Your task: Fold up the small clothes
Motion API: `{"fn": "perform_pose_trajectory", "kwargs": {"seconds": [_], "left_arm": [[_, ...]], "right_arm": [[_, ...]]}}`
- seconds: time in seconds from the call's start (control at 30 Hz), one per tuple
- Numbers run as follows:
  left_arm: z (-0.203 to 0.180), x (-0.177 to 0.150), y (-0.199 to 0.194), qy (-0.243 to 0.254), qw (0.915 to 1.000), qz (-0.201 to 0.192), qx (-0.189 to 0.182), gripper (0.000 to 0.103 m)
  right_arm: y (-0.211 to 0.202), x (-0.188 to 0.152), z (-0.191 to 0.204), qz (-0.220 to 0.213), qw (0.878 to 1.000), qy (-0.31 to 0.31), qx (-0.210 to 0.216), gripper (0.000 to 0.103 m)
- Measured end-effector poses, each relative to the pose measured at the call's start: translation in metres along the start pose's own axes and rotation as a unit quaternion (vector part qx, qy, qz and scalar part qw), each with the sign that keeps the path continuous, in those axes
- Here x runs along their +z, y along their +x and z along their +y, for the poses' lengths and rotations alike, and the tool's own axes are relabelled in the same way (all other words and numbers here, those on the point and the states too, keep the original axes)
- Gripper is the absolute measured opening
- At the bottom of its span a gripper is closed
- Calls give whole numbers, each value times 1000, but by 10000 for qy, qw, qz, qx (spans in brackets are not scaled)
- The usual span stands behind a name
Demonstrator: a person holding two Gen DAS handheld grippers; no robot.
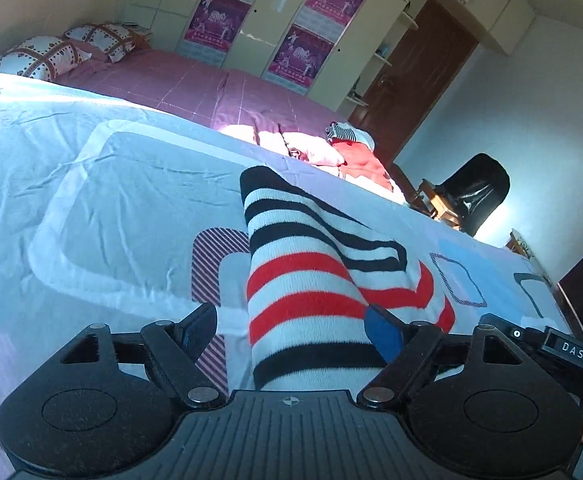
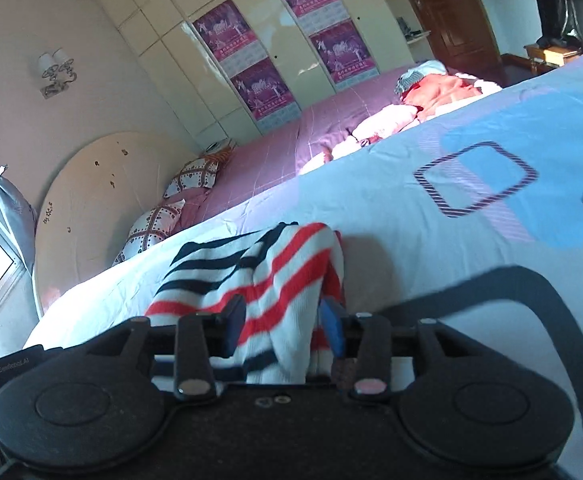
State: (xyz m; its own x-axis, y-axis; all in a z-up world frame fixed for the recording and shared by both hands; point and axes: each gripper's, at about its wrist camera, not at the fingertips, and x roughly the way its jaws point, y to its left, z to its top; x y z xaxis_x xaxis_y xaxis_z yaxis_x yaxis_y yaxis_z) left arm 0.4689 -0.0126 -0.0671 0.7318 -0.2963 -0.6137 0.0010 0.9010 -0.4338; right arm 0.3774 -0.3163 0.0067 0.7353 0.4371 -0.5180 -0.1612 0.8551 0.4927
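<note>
Left wrist view: striped garment (image 1: pixel 311 280) lies on the bedsheet (image 1: pixel 111 200), running lengthwise away between the wide-open left gripper (image 1: pixel 291 328). Right gripper (image 2: pixel 279 320), part-open, straddles its bunched end, pads not visibly pressing.

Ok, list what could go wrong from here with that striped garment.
1. The right gripper has the striped garment bunched between jaws that stand apart, so it may slip out or drop crooked.
2. The left gripper is open around the same cloth; closing now could pinch several layers.
3. The bedspread is wrinkled, so a fold may not lie flat.
</note>
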Motion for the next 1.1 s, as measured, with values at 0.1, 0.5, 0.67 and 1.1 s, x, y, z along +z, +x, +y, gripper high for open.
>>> {"fn": "perform_pose_trajectory", "kwargs": {"seconds": [0.1, 0.5, 0.67, 1.1], "left_arm": [[-2, 6, 26, 29, 9998, 148, 108, 81], [-13, 3, 53, 214, 9981, -29, 580, 65], [-2, -8, 54, -126, 9984, -83, 537, 73], [6, 0, 57, -94, 9991, 163, 385, 75]], "right_arm": [[35, 14, -11, 244, 9996, 116, -54, 43], [64, 21, 16, -33, 9887, -1498, -25, 11], [83, 13, 3, 239, 9852, -1672, -296, 17], [83, 29, 4, 115, 9892, -1438, -271, 21]]}}
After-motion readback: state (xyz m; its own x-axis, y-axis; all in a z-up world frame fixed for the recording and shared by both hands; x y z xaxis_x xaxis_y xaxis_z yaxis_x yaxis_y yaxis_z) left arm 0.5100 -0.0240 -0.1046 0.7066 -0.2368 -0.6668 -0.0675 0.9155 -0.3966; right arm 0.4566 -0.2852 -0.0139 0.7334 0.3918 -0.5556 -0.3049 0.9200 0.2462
